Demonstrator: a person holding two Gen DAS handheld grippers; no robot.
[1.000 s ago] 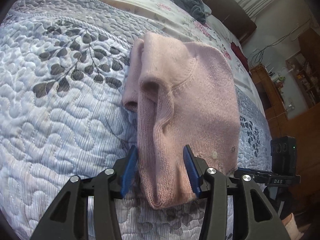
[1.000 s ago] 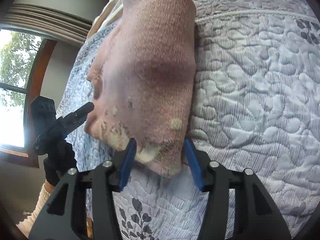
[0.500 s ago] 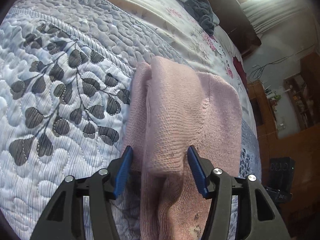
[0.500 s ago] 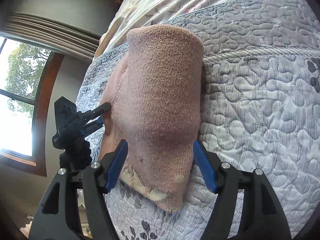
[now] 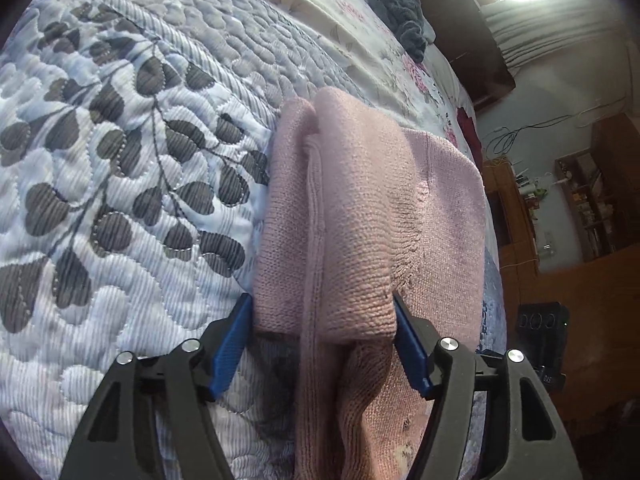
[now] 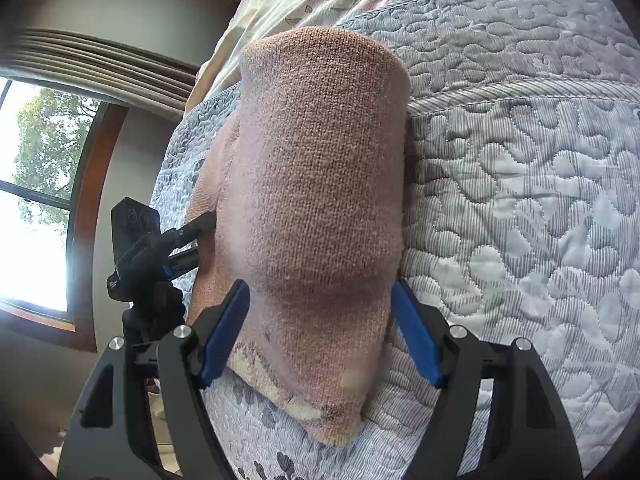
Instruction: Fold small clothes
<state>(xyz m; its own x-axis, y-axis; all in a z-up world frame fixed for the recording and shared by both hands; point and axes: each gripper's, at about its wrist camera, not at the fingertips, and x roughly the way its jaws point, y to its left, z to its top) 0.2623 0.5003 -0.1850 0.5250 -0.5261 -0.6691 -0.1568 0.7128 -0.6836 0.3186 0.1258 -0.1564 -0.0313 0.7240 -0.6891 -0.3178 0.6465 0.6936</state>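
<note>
Pink knitted sweater (image 5: 360,220), small and already folded into a narrow bundle, is lying on the blue-grey quilted bedspread with a leaf print (image 5: 120,160), its long axis running straight ahead from both sets of fingers. Starting at the left, the left gripper (image 5: 324,344) is standing with its blue-padded fingers (image 5: 232,344) spread wide, straddling the near end of the upper folded layer and seemingly brushing its sides without pinching. To its left the bedspread is offering broad open room; to its right the bed edge is falling away close to the sweater. Further right, the right gripper (image 6: 320,332) is also spread, bracketing the bundle's other end. Both hands look equally near; a further fold would likely bring one end over lengthwise.
</note>
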